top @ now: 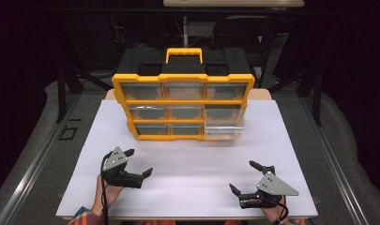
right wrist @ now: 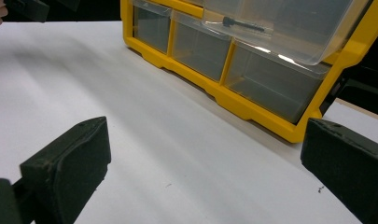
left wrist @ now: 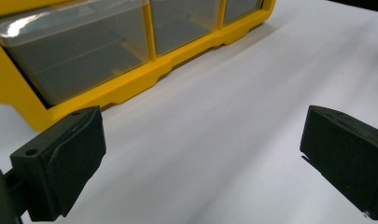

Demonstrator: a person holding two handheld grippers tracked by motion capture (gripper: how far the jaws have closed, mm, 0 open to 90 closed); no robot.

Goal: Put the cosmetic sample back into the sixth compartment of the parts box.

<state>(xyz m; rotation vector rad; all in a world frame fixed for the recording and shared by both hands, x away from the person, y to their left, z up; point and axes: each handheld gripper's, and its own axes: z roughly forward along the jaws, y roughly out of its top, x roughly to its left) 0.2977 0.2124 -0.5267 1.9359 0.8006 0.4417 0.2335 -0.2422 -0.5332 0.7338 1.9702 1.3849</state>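
High view: a yellow-framed organiser [top: 183, 99] with a three-by-three grid of clear drawers stands upright at the far middle of the white tabletop [top: 187, 187], handle [top: 184, 54] on top, drawer fronts facing the person. Its long axis runs left to right across the tabletop. The bottom-right drawer [top: 224, 132] is pulled partway out toward the near edge. The left gripper [top: 140, 162] sits at the near left, held in a hand [top: 108, 191]; its fingers are spread wide and hold nothing. The right gripper [top: 244, 177] sits at the near right, fingers likewise wide apart and empty. Bare tabletop lies between both grippers and the organiser; nothing stands in the way. A dark chair [top: 241, 33] stands behind the tabletop.

Left gripper view: the two black fingers [left wrist: 60, 161] stand wide apart over bare tabletop. The organiser's bottom row runs across the upper left, near but apart.

Right gripper view: fingers [right wrist: 67, 168] wide apart, nothing between. The pulled-out drawer holds a small dark screw-like item [right wrist: 242, 24]; what it is I cannot tell.
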